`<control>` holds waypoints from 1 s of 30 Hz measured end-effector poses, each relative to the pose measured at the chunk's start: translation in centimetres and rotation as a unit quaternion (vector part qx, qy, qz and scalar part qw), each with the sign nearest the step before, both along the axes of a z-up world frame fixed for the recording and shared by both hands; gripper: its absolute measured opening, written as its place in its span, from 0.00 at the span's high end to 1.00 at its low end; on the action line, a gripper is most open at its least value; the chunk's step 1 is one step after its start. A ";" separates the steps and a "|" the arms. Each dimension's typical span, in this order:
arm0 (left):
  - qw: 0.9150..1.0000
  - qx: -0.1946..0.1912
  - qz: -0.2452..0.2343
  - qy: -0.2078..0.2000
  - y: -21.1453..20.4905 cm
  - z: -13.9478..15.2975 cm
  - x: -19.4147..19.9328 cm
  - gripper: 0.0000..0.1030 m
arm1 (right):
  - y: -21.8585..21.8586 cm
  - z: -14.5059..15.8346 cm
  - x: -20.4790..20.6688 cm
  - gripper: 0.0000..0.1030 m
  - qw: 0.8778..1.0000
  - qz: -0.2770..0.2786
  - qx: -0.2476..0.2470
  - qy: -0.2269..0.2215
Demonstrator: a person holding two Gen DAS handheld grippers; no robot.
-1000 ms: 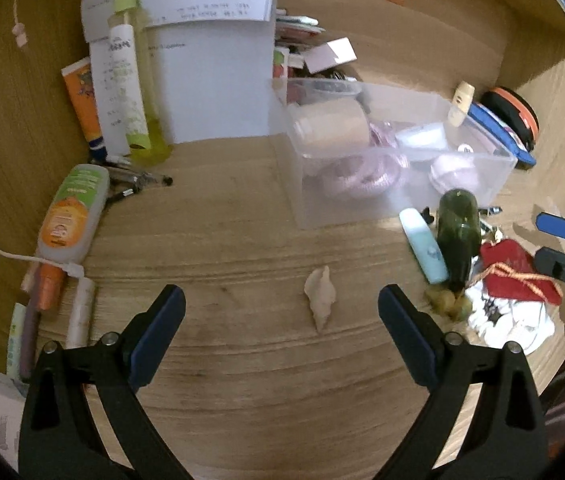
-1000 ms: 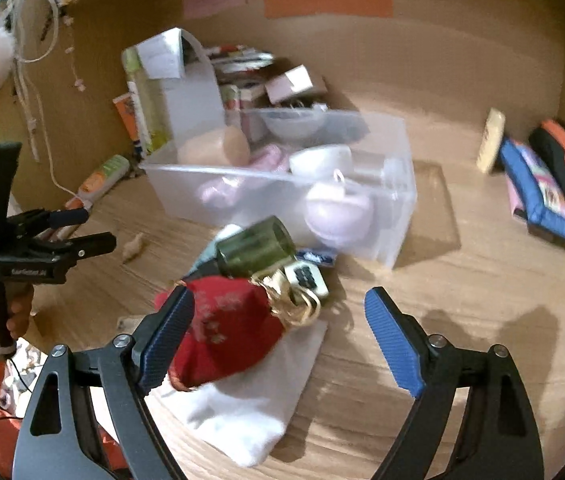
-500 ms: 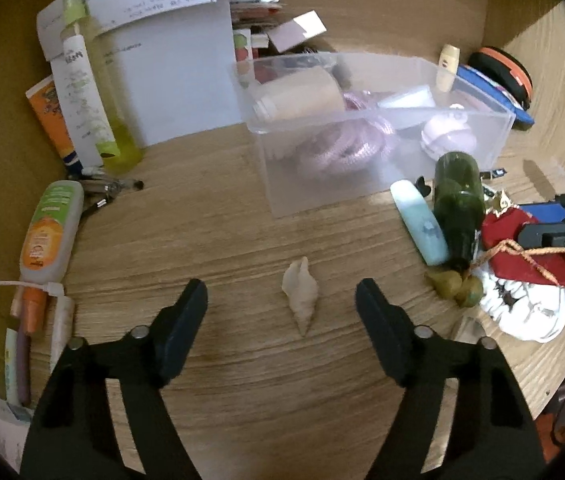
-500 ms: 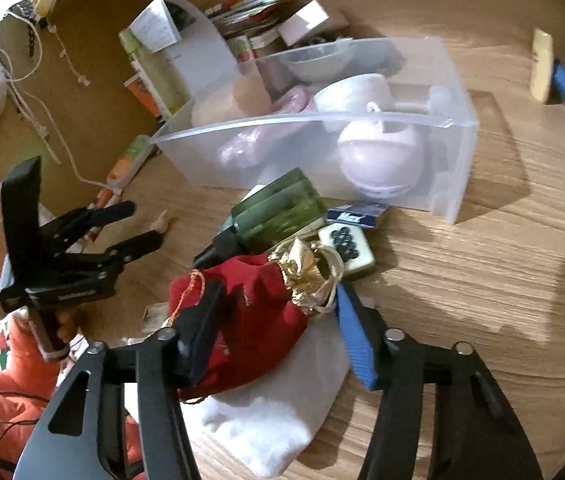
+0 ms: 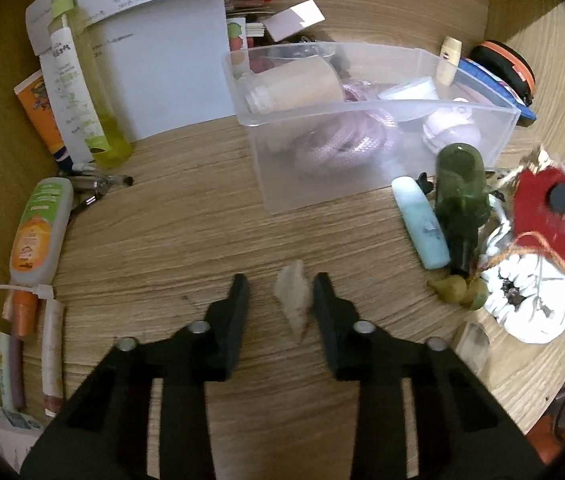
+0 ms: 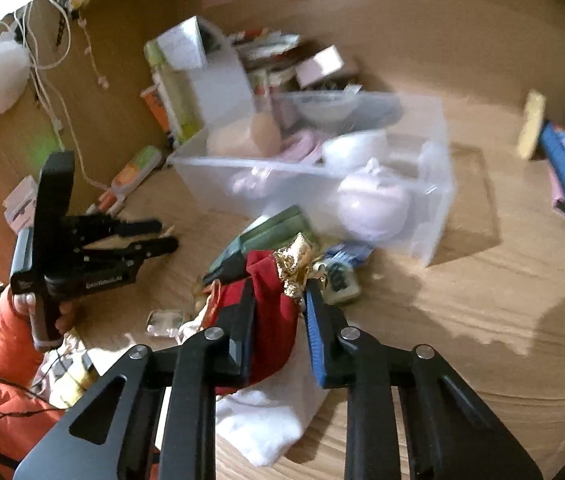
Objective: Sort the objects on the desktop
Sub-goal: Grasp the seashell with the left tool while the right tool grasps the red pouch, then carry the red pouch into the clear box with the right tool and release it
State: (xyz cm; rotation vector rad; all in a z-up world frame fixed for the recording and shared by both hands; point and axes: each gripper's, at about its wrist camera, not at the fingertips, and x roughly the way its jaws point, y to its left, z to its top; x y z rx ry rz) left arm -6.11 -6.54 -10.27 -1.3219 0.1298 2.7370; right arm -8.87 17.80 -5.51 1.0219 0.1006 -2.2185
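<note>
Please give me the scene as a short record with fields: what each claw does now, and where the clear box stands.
left claw: around the seashell on the desk; the fingers are not yet clearly touching it
right claw: closed on the red pouch
red pouch: has a gold top, lies over a white cloth
clear box: on the desk beyond the seashell, holds a pink rope and other items
green bottle: lying in front of the box
</note>
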 end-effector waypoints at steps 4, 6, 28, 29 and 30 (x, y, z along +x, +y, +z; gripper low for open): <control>1.000 -0.008 -0.007 0.005 0.6 -0.1 0.1 0.84 | 1.3 2.1 0.4 0.81 0.999 -0.026 0.007 0.044; 1.000 -0.004 -0.008 0.006 0.6 -0.1 0.2 0.84 | 2.0 3.2 0.6 0.81 0.997 -0.036 0.005 0.061; 0.992 0.056 0.002 0.114 -0.1 8.2 0.3 0.84 | 3.0 10.3 -1.6 0.81 0.985 -0.060 -0.039 0.154; 0.991 0.057 0.002 0.117 -0.1 8.5 0.2 0.84 | 2.8 10.4 -1.8 0.81 0.985 -0.059 -0.040 0.155; 0.991 0.058 0.001 0.121 0.0 8.9 -0.1 0.84 | 2.6 10.5 -2.1 0.81 0.985 -0.057 -0.041 0.156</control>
